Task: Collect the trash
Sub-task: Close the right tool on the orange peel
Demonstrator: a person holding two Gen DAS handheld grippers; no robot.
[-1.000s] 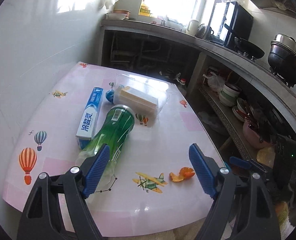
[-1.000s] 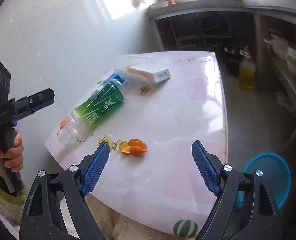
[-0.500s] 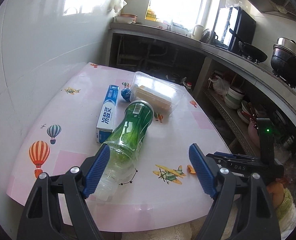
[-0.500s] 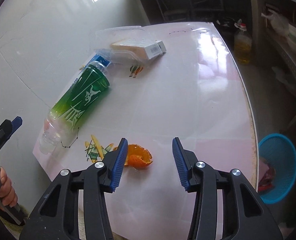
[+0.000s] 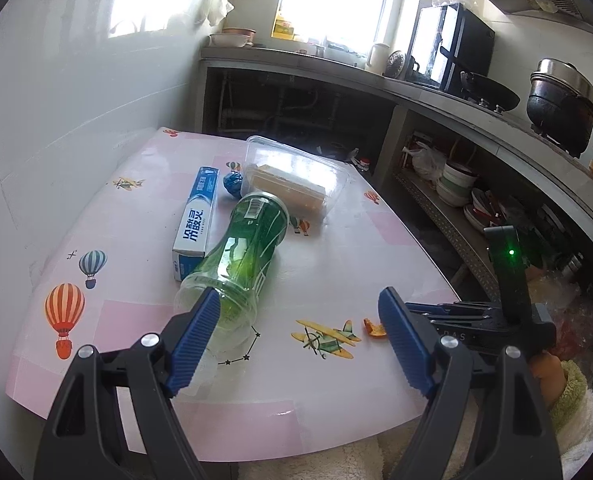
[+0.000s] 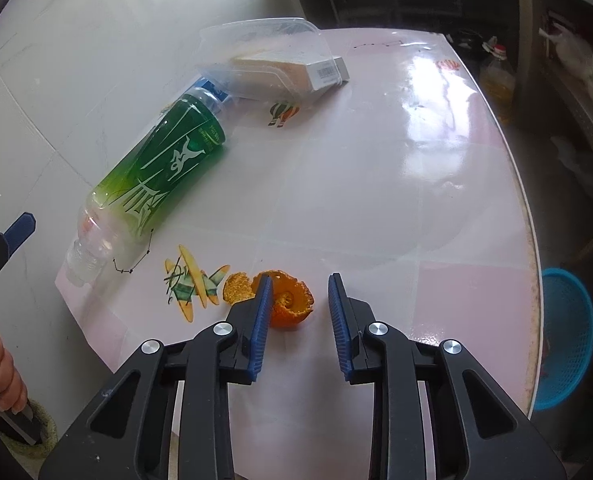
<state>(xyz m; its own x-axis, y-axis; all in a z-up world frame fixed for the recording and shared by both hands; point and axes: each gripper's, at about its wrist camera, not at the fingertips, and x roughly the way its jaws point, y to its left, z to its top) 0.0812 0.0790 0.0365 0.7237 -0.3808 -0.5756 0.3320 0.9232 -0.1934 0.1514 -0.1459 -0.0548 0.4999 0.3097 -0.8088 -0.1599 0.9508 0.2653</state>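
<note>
Right gripper (image 6: pixel 300 312) jaws closing, not yet clamped; orange peel (image 6: pixel 290 300) lower centre, against left pad. Left gripper (image 5: pixel 296 336) wide apart, empty.

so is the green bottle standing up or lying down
Lying down. The green bottle rests on its side on the table, its neck toward the near edge and its base by the clear plastic container.

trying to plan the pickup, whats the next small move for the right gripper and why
Probably finish closing. The right gripper has its jaws closing around the orange peel near the table edge; the left pad looks against it, the right pad is still clear. Once pinched, lift toward the blue basket.
</note>
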